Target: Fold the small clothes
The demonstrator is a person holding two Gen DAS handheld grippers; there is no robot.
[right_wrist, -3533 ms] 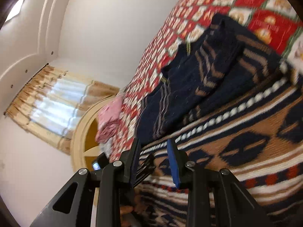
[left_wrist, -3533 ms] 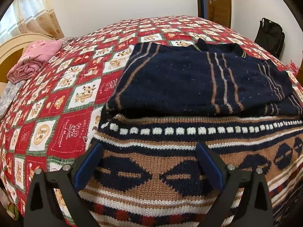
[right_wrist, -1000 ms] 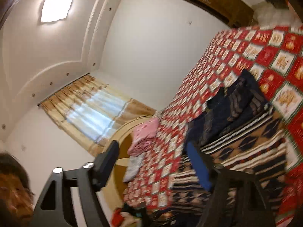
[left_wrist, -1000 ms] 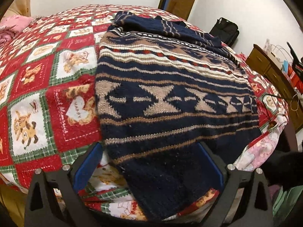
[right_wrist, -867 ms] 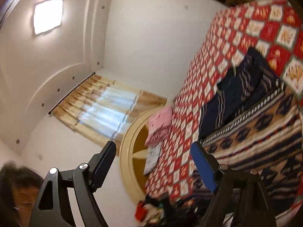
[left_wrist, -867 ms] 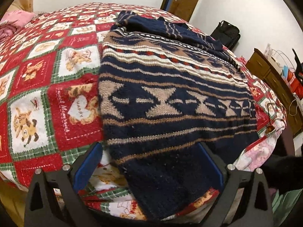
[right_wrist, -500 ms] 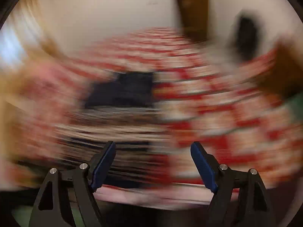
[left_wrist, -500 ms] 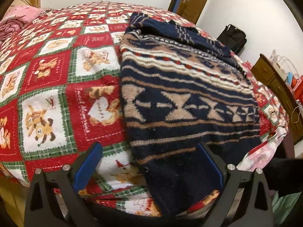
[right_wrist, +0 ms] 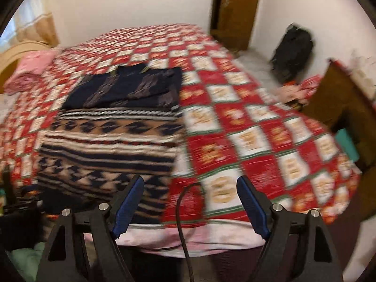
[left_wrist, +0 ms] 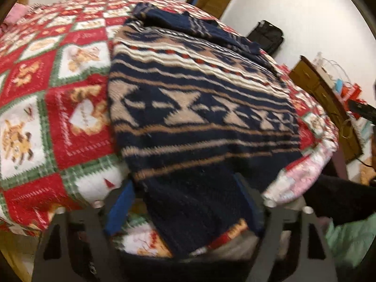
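Item: one patterned knit sweater (left_wrist: 202, 108), partly folded on the bed's patchwork quilt (left_wrist: 54, 108); its navy hem hangs between my left fingers (left_wrist: 185, 208), which have just been closing, pads not yet clamped. My right fingers (right_wrist: 191, 203) stand wide, empty, sweater ahead to their left. Risk: a shallow pinch slips, or catches quilt too. Count: sweaters one, pink clothes pile (right_wrist: 30, 70) one.

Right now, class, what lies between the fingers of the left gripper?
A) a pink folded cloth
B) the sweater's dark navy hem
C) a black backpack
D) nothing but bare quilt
B: in the left wrist view the left gripper straddles the plain navy hem of the patterned sweater, where it hangs over the edge of the red quilt.
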